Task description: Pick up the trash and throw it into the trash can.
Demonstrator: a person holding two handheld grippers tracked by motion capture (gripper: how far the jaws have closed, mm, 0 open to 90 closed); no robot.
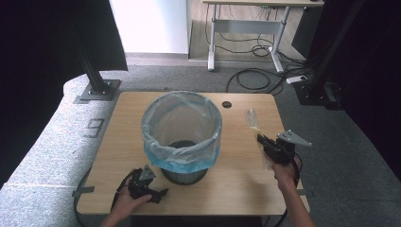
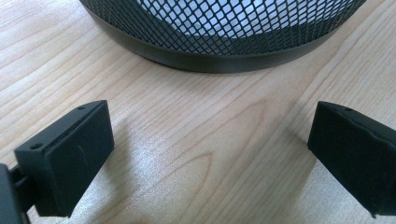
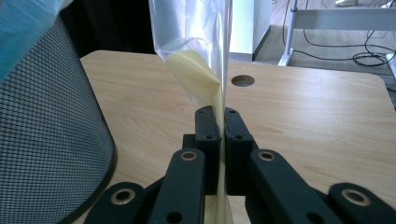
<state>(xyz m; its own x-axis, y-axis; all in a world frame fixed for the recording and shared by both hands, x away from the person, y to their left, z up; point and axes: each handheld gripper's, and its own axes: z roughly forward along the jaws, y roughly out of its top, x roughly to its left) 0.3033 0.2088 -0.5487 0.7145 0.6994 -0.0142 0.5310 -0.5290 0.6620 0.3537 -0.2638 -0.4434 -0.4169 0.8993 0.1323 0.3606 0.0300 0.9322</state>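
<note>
From the high view, a mesh wastebasket [image 1: 182, 137] lined with a blue-tinted bin bag [image 1: 156, 142] stands mid-desk [image 1: 236, 179], nearer the front edge. The right hand-held gripper [image 1: 261, 140] holds a clear plastic wrapper [image 1: 252, 119] near the right edge; the left hand-held gripper [image 1: 158, 195] rests by the front edge.

In the left gripper view, its jaws stand wide apart, empty, before the basket's base [image 2: 219, 56].

In the right gripper view, the jaws are clamped on the wrapper [image 3: 196, 42] — thin, limp, likely slippery and featherlight, with a yellowish sheet [image 3: 198, 74] inside. The low pinch looks sound.
</note>
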